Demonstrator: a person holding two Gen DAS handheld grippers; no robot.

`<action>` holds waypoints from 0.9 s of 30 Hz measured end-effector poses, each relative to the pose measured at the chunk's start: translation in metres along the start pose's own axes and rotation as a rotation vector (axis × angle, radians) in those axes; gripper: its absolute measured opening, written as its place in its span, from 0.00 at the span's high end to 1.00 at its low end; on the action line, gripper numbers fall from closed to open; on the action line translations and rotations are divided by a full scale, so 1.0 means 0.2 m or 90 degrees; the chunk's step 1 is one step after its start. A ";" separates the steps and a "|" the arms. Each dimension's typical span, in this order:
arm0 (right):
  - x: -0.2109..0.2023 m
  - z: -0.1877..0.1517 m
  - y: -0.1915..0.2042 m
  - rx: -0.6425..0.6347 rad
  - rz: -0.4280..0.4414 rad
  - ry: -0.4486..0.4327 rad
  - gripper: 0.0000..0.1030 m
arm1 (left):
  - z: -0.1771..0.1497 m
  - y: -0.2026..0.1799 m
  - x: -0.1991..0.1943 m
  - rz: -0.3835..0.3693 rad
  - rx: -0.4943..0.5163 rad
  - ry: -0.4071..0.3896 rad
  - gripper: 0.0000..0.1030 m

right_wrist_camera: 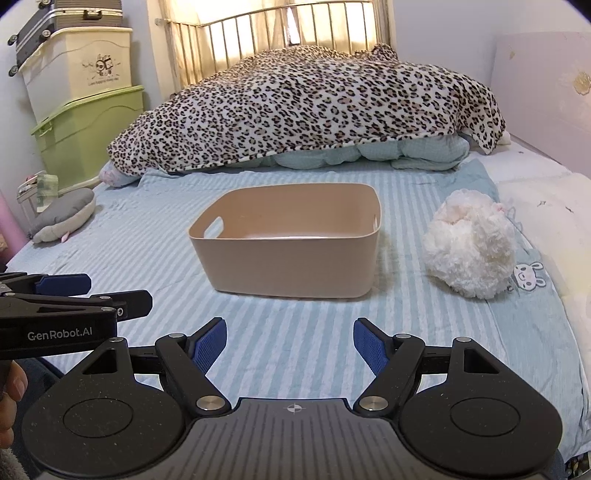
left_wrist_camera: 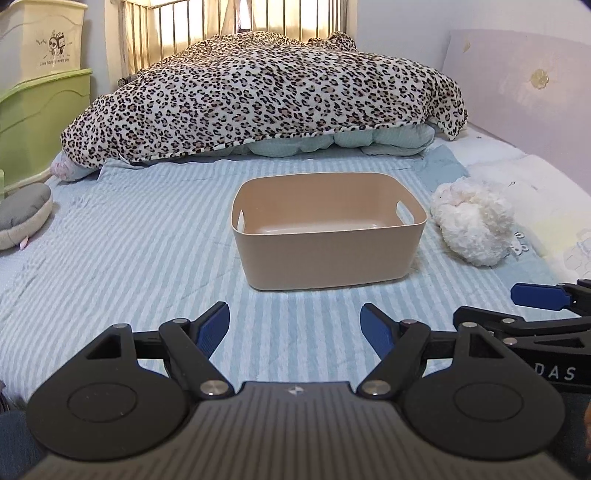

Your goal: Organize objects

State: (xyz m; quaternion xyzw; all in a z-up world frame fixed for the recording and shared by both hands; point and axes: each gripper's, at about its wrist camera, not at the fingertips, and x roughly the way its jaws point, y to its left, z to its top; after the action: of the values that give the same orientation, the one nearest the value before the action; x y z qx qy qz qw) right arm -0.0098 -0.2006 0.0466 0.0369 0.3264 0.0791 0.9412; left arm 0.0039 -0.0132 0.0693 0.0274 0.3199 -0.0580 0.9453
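Observation:
An empty tan plastic bin (left_wrist_camera: 328,254) (right_wrist_camera: 291,266) with handle cutouts stands on the striped blue bed sheet. A fluffy white plush toy (left_wrist_camera: 472,221) (right_wrist_camera: 469,247) lies to its right. A grey plush toy (left_wrist_camera: 22,216) (right_wrist_camera: 62,218) lies at the bed's left edge. My left gripper (left_wrist_camera: 293,325) is open and empty, low over the sheet in front of the bin; it also shows in the right wrist view (right_wrist_camera: 110,293). My right gripper (right_wrist_camera: 290,341) is open and empty, beside the left one, and shows at the right edge of the left wrist view (left_wrist_camera: 517,306).
A leopard-print blanket (left_wrist_camera: 258,96) (right_wrist_camera: 306,107) over a pale quilt fills the far half of the bed. Stacked cream and green storage boxes (left_wrist_camera: 40,92) (right_wrist_camera: 85,99) stand at the left. A wall (left_wrist_camera: 517,85) runs along the right. A metal bed frame (right_wrist_camera: 277,26) is behind.

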 end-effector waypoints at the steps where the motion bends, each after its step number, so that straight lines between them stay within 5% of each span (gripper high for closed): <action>1: -0.01 0.00 0.00 0.000 0.002 -0.002 0.25 | -0.01 0.01 -0.01 -0.002 -0.001 0.000 0.24; 27: -0.11 -0.05 0.03 0.000 0.009 0.005 0.25 | -0.13 0.02 -0.08 -0.015 -0.009 0.016 0.24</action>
State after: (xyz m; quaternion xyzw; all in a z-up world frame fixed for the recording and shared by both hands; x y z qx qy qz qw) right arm -0.0347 -0.1977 0.0528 0.0392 0.3297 0.0861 0.9393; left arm -0.0236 -0.0060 0.0575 0.0178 0.3323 -0.0663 0.9407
